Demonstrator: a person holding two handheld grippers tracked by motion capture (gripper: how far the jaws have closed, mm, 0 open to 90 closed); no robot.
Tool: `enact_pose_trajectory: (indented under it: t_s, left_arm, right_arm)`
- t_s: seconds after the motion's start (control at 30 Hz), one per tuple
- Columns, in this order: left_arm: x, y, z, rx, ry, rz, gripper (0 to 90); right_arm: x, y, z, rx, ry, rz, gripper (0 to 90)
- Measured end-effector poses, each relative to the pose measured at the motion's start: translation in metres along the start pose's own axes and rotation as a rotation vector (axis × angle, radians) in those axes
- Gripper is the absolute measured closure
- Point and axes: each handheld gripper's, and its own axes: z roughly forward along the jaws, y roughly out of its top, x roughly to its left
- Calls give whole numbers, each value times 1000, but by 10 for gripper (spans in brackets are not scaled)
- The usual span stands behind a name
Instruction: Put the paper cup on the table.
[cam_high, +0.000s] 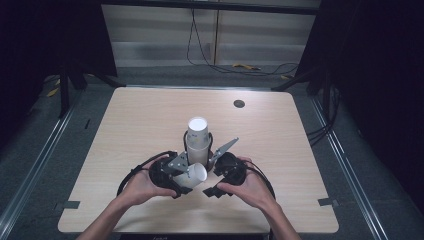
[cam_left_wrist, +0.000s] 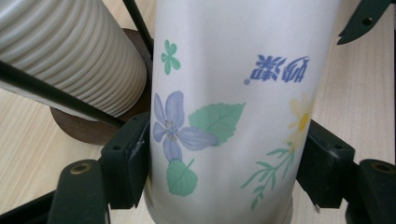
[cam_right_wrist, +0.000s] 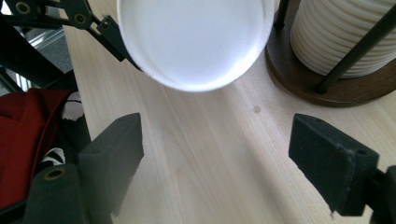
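Note:
A white paper cup (cam_left_wrist: 224, 116) printed with flowers and leaves is clamped between the jaws of my left gripper (cam_left_wrist: 224, 172). In the high view this cup (cam_high: 192, 175) lies tilted on its side just in front of the cup holder, and the left gripper (cam_high: 184, 176) is shut on it. A tall stack of ribbed white cups (cam_high: 197, 137) stands in a holder with black rods and a round brown base (cam_right_wrist: 299, 79). My right gripper (cam_right_wrist: 215, 154) is open over bare table, and the held cup's round white end (cam_right_wrist: 196, 42) hangs just beyond its jaws.
The light wooden table (cam_high: 280, 150) has a dark round grommet (cam_high: 239, 103) near its far edge. Cables (cam_high: 210, 60) trail on the floor behind it. Red clothing (cam_right_wrist: 28, 135) shows at the left of the right gripper view.

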Motion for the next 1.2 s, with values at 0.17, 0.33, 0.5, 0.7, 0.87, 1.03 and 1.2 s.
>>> enact_pose_trajectory:
  t_s: [0.17, 0.33, 0.5, 0.7, 0.87, 1.03, 1.2]
  left_arm:
    - [-2, 2, 6, 19, -4, 18, 284]
    - [-3, 5, 6, 26, -8, 25, 284]
    - [-7, 6, 10, 35, -6, 42, 285]
    - [-11, 11, 14, 53, -18, 57, 285]
    - [-14, 14, 16, 59, -25, 61, 285]
    - [-18, 17, 21, 73, -26, 75, 285]
    - [-21, 21, 23, 79, -27, 94, 285]
  right_arm:
    - [0, 1, 1, 4, 8, 1, 181]
    - [-1, 3, 3, 22, 33, 17, 203]
    - [-3, 4, 5, 32, 62, 25, 248]
    - [-3, 5, 6, 37, 67, 16, 239]
    - [-2, 7, 4, 35, 77, 20, 243]
    - [-2, 7, 5, 40, 86, 6, 245]
    - [-1, 8, 5, 42, 97, 7, 248]
